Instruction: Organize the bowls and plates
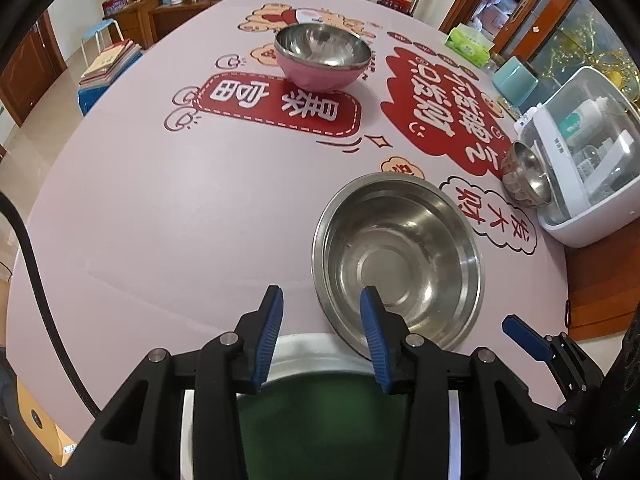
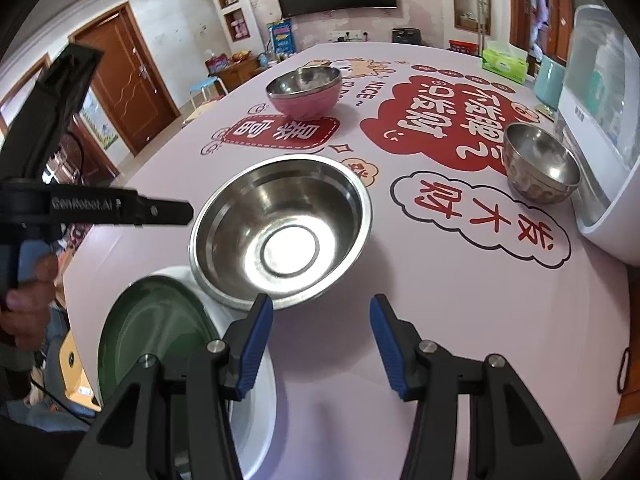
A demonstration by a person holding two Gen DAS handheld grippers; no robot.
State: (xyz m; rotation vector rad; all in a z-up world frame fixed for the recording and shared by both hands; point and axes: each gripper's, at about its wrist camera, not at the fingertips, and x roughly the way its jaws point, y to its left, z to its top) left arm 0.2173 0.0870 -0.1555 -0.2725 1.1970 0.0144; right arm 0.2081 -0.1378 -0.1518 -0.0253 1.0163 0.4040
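Nothing stacked yet, by the look of it: four dishes spread apart over the pink printed desk (image 2: 400,320). Wide steel bowl (image 2: 280,232) near the centre of the right wrist view, upright and empty, its near rim touching or overlapping the white edge of a green-centred plate (image 2: 152,328) at about 8 o'clock from it. Pink bowl with steel lining (image 2: 305,94) well off at 12 o'clock, alone on the print. Small patterned steel bowl (image 2: 540,164) at 2 o'clock, just beside a white lidded storage box (image 2: 600,220) on the desk's right edge. Left hand-held gripper (image 1: 322,304) hanging above the plate (image 1: 304,346), jaws parted and holding nothing, right finger over the near rim of the wide bowl (image 1: 400,260), left finger over bare desk (image 1: 160,220); whether that finger touches the rim, impossible to tell. Right hand-held gripper (image 2: 320,312) also parted and empty, pointed at bare desk just past the wide bowl's near rim. Judged from this layout, barely begun: left to do, nesting the three bowls together and giving the plate its place, or moving everything toward the box; which arrangement is meant, not shown.
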